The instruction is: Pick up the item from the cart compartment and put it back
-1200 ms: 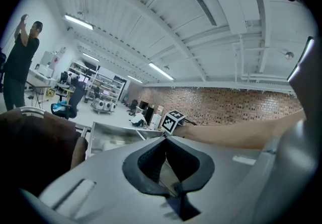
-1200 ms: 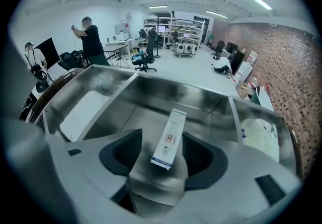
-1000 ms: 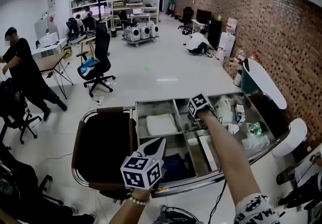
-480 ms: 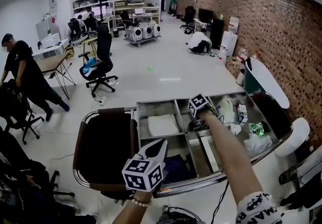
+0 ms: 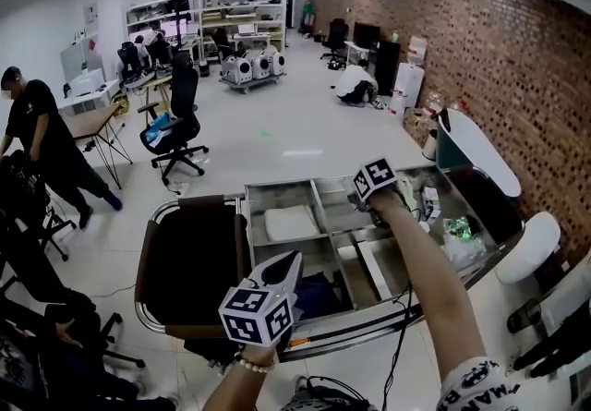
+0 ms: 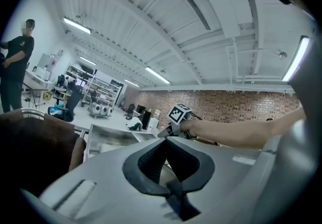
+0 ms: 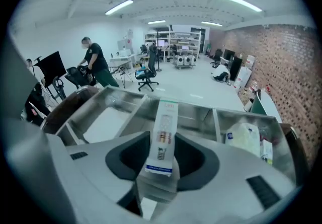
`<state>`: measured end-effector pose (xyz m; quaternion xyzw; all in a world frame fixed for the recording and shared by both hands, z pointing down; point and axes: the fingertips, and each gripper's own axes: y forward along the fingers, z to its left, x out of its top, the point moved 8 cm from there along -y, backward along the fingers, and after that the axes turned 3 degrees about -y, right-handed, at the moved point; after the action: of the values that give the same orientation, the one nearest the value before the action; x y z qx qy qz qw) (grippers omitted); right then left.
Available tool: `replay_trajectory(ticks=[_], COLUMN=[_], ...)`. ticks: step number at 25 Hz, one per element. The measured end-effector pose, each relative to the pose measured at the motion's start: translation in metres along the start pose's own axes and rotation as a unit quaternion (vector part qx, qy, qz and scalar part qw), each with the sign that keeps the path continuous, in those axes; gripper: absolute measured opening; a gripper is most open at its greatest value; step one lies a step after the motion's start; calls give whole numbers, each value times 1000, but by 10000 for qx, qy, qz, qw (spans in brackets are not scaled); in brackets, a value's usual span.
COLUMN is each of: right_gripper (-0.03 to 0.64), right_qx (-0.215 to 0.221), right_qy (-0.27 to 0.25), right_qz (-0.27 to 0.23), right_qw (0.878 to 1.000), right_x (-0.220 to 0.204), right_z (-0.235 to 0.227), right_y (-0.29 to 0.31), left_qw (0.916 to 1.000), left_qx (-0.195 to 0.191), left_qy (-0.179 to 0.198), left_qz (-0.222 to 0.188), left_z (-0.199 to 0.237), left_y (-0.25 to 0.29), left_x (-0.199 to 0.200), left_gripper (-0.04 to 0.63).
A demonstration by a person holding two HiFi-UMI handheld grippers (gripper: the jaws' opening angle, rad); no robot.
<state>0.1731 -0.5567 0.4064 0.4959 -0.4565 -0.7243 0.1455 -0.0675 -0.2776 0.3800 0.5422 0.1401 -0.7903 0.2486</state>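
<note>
Above the cart (image 5: pixel 277 188), our right gripper (image 7: pixel 160 170) pinched the LED bulb box (image 7: pixel 163 130) by one end; it might pivot and drop. Our left gripper (image 6: pixel 171 183) sat closed, empty.

box (image 7: pixel 162 132) print: too blurred to read | cart (image 5: pixel 277 187) right-end items (image 5: pixel 457 238): too small to tell

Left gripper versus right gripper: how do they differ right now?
The right gripper is shut on a slim white box; the left gripper holds nothing, its jaws together. The right gripper reaches out over the compartments of the cart, while the left gripper hangs back by the cart's near edge. Both share the same pale body and carry a marker cube.
</note>
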Motion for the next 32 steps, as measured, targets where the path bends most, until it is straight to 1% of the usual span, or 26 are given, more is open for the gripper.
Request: replay_trajectory(ticks=[3,8,13,19,23,29,32], right_gripper=[166,166,166,166,166,166,164], right_qx=[163,443,551,553,627,681,736], right_qy=[123,213,31,-59,-109,-169,-80], right_qz=[-700,-1673,-2309,-3058,-3347,-3504,-3636], right_qw=[9973,9847,9714,9505,9402,9340,9286], right_x=[-4,-28,-74,-132,-173,-230,-254], right_z=[13,51,91,162,179,191,196], right_y=[-45,-123,-189,-235,-259,-282,-291], left_qw=[9999,9997,9995,9989,9976,9947,9939], left_qx=[55,115,200,269,429,687,788], left_qy=[107,167,240,388,544,751,755], left_qz=[-26,-100,-71,-74,-99,-116,-146], left_z=[-7,-20,-46,-38,-48,-74,-85], left_y=[-17,-53,-81,-120,-129,-139,-143], left_x=[-4,-9,-19,-33,-41,-58,-68], left_gripper=[2,2,2,2,2,2,2])
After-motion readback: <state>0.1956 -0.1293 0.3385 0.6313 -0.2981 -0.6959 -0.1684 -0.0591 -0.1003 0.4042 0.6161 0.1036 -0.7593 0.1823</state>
